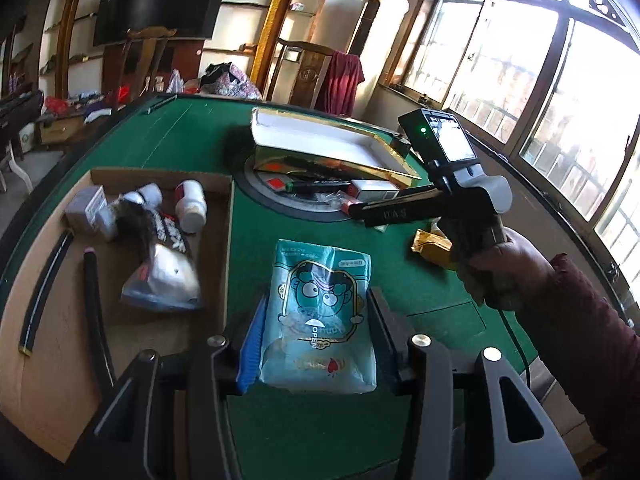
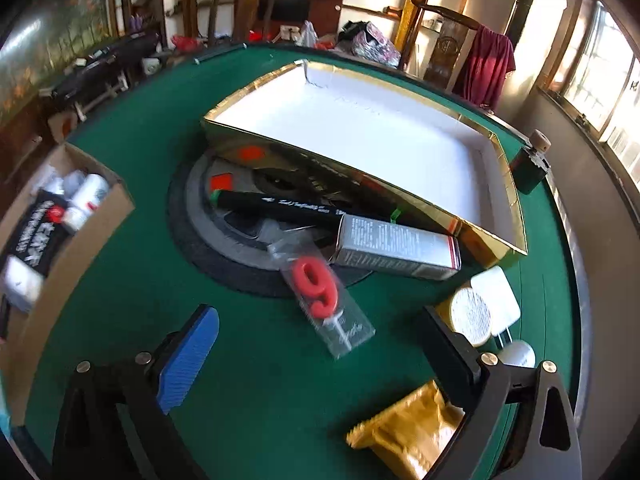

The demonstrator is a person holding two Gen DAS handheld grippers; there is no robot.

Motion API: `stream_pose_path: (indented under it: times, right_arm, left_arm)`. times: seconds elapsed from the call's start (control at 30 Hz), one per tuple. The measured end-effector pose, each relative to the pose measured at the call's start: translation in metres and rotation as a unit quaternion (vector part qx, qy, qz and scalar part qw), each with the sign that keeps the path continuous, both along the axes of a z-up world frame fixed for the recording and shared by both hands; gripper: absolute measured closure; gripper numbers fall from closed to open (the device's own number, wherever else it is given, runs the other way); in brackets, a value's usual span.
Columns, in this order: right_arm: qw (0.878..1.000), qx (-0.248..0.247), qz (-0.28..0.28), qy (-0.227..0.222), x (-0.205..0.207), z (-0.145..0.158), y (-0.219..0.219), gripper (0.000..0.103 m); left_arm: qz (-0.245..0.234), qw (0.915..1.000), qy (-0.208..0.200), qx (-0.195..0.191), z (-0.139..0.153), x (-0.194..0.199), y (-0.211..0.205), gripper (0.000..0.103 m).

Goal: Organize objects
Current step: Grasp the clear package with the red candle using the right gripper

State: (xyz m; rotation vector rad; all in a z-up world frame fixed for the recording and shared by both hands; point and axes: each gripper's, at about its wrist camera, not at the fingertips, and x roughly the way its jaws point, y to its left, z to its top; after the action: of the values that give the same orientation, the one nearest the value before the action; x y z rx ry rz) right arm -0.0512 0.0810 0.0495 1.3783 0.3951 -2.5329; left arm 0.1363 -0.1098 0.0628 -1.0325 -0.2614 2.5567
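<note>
Holding a teal packet (image 1: 320,316) with a cartoon face, the left gripper (image 1: 316,344) has its two pads pressed on the packet's sides, above the green table (image 1: 256,248). Just left of it stands a cardboard box (image 1: 224,240) (with white bottles (image 1: 192,206), a small grey carton and a black-and-white pouch inside). The right gripper (image 2: 316,356) stands wide, nothing between its fingers; it is held by a hand (image 1: 500,268) in a dark red sleeve. Below it lie a red number-nine candle (image 2: 320,292) in clear wrap, a silver carton (image 2: 396,248), a black pen (image 2: 280,206) and a gold packet (image 2: 408,432). A gold tray (image 2: 224,128) with white inside rests tilted behind them.
</note>
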Motion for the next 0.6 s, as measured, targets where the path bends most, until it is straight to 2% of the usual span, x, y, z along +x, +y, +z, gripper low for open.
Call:
stream_pose_path:
  times: [0.13, 0.3, 0.4, 0.5, 0.6]
  right_arm:
    - [0.999, -0.004, -0.014, -0.031, -0.021, -0.012, 0.004, 0.024]
    - [0.998, -0.020, -0.024, -0.055, -0.039, -0.025, 0.007, 0.041]
    - [0.997, -0.049, -0.029, -0.058, -0.039, -0.025, 0.009, 0.053]
    - [0.997, -0.048, -0.029, -0.049, -0.032, -0.023, 0.006, 0.072]
    - [0.996, -0.071, -0.035, -0.052, -0.026, -0.022, 0.008, 0.073]
  left_arm:
    - [0.001, 1.0000, -0.003, 0.007, -0.006, -0.002, -0.006, 0.056]
    - [0.003, 0.9999, -0.008, 0.014, -0.011, -0.007, -0.012, 0.056]
    - [0.007, 0.9997, -0.013, 0.017, -0.013, -0.010, -0.015, 0.056]
    - [0.010, 0.9997, -0.015, 0.018, -0.013, -0.009, -0.016, 0.056]
    - [0.013, 0.9996, -0.015, 0.017, -0.011, -0.007, -0.017, 0.056]
